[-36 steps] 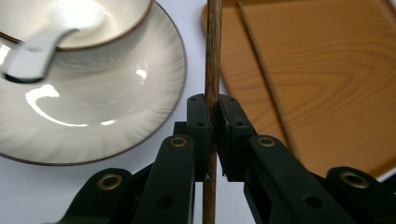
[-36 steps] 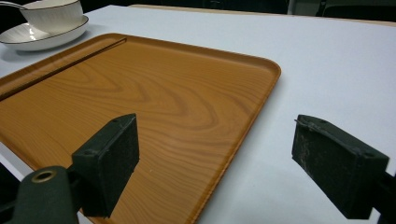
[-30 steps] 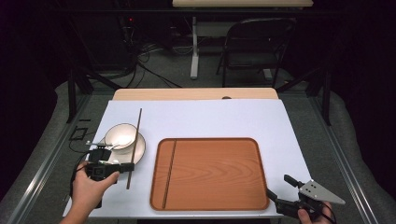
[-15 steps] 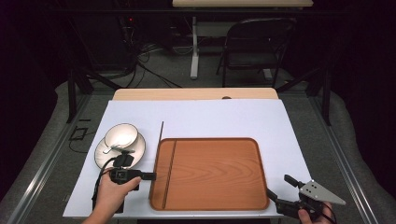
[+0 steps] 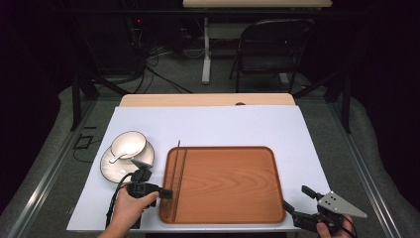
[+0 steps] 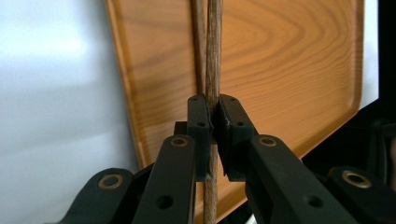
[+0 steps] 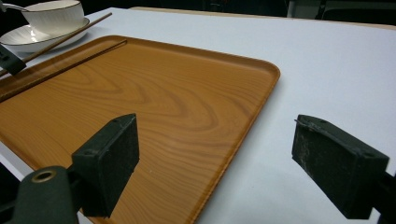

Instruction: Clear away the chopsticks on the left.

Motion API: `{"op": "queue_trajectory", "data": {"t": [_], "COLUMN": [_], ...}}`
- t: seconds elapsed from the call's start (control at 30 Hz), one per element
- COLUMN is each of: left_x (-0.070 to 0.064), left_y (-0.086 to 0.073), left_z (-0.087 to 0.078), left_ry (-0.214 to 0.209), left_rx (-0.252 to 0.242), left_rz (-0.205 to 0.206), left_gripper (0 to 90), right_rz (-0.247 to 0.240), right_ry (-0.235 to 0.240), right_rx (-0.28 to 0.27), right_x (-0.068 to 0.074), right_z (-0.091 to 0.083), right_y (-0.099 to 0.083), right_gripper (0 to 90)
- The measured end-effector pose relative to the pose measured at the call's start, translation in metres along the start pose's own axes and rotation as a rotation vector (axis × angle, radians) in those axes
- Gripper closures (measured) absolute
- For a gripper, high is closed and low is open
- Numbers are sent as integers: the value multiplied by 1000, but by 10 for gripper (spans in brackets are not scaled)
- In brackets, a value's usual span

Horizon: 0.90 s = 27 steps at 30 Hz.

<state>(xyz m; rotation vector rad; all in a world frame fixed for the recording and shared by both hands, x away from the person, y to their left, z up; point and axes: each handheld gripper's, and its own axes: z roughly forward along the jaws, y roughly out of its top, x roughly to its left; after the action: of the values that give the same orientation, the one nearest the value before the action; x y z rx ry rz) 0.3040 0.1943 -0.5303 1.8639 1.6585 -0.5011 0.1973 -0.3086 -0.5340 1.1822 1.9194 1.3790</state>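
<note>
left gripper (image 5: 166,193) sits at the near left of the table, its jaws clenched on a thin dark wooden chopstick (image 5: 176,168). in the left gripper view the chopstick (image 6: 214,51) passes straight up between the two pads, gripped on both sides, with its length running over the wooden tray (image 6: 289,70). in the high view the stick lies along the left edge of the tray (image 5: 233,183), its far tip reaching just past the far rim. a dark line on the tray floor runs just beside the stick; whether it is a second stick, a groove or a shadow cannot be told.

right gripper (image 5: 297,206) is at the near right corner of the tray, held by a hand at the near edge. its jaws stand wide apart, released, with nothing between them; the right gripper view shows the tray corner (image 7: 261,74) and bare white table cover (image 7: 327,60) in the gap.

a white cup (image 5: 128,145) with a spoon rests on a saucer (image 5: 113,167) to the left of the tray, just beyond the left gripper.
</note>
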Motion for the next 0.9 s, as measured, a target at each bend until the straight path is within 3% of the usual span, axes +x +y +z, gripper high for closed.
{"op": "queue_trajectory", "data": {"t": [0.33,0.53,0.63,0.67,0.77,0.8,0.9], "left_x": [5,8,9,10,10,11,11], "left_y": [0,0,0,0,0,-1,-1], "left_z": [5,8,8,8,7,6,4], "left_ry": [13,10,42,21,40,20,20], "left_rx": [53,54,58,48,57,56,52], "left_rz": [-44,-75,-73,-80,-72,-70,-67], "left_gripper": [841,839,828,817,814,814,806], "right_rz": [1,3,1,2,3,3,2], "right_ry": [0,2,1,1,1,1,1], "right_rx": [0,0,0,0,0,0,1], "right_x": [0,0,0,0,0,0,0], "right_z": [0,0,0,0,0,0,0], "right_y": [0,0,0,0,0,0,0], "right_gripper": [141,141,141,141,141,141,141]}}
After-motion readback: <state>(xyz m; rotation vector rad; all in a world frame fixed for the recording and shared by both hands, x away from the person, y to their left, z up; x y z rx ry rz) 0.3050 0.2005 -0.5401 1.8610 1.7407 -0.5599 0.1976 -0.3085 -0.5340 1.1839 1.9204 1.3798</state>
